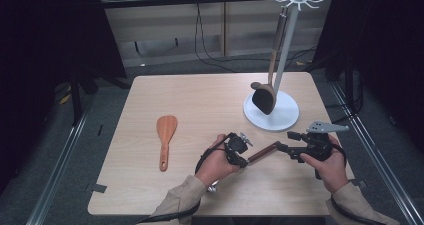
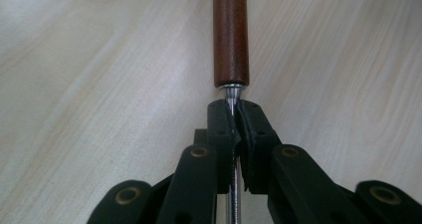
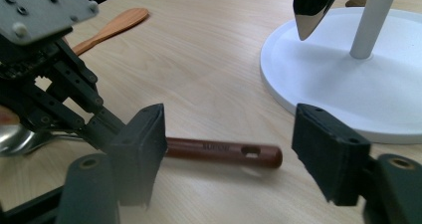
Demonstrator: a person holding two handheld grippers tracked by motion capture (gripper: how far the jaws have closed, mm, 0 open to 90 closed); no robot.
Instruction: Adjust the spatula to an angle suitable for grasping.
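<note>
A utensil with a brown wooden handle and a metal shaft lies low over the table. My left gripper is shut on the thin metal shaft just below the handle. The shiny bowl shows behind that gripper. My right gripper is open at the handle's free end. In the right gripper view its jaws stand wide apart on either side of the handle, not touching it. The handle end has a hanging hole.
A white stand with a round base, a pole and hooks on top is at the back right. A dark spatula hangs from it. A light wooden spatula lies on the table left of my hands.
</note>
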